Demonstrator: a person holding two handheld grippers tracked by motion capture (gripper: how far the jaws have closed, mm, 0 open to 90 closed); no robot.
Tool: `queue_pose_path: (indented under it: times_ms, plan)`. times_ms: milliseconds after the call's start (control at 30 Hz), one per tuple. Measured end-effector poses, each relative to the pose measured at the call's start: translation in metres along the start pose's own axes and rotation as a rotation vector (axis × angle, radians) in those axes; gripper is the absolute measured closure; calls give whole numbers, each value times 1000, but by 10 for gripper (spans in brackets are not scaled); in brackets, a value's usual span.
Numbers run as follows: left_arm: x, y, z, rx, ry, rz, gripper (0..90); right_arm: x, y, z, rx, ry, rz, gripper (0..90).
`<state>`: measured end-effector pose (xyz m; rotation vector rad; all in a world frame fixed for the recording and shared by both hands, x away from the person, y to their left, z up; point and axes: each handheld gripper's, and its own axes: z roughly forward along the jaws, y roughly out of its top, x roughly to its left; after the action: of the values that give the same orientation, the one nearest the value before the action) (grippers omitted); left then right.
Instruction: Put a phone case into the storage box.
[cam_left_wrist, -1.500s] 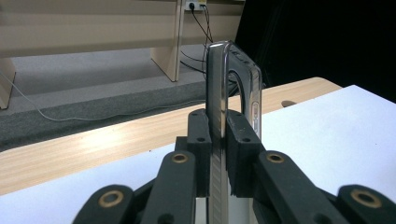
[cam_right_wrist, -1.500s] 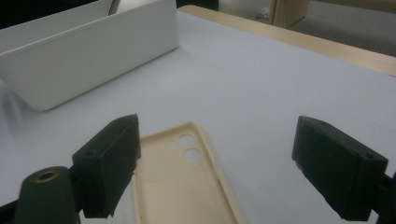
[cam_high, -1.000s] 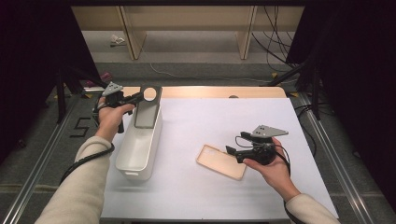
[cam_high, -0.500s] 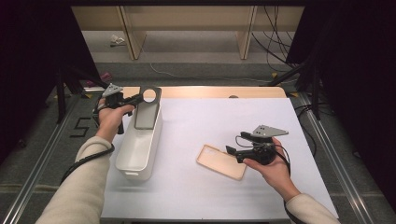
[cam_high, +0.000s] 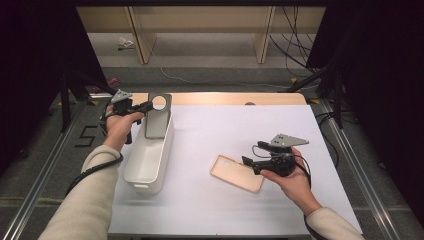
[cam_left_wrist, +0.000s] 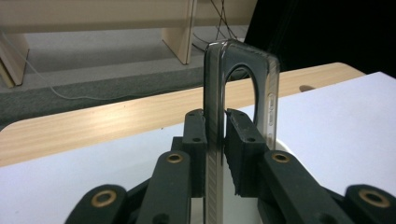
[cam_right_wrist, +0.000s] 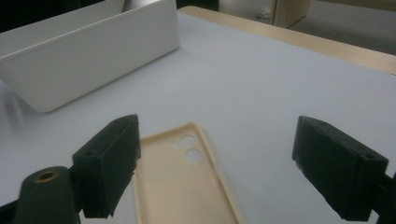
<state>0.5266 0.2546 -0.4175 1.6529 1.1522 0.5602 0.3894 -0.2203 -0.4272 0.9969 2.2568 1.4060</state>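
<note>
Right hand-held gripper (cam_high: 248, 163) spread wide, beige phone case (cam_high: 237, 173) flat just ahead, long axis along the approach; left hand-held gripper (cam_high: 148, 105) pinching grey case (cam_high: 157, 116) over bin (cam_high: 149, 162).

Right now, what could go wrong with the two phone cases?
1. The left gripper pinches the grey case only by its thin edge, upright over the white bin. It might twist or slip out.
2. The right gripper is open around the beige case, which lies flat on the table. Closing could push it along instead of gripping it.
</note>
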Motion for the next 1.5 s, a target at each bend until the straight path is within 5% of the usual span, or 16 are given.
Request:
queue_pose_path:
  times_ms: [367,933,1200,1500]
  plan:
    - [2,-3,3,36,27,-11,761,0,0,0,3,2,0,161]
    - [0,0,8,82,87,38,717,0,0,0,-1,1,2,161]
    - [1,0,6,82,100,15,558,0,0,0,4,2,3,161]
    - [-3,7,-7,68,127,-11,276,0,0,0,6,-2,3,161]
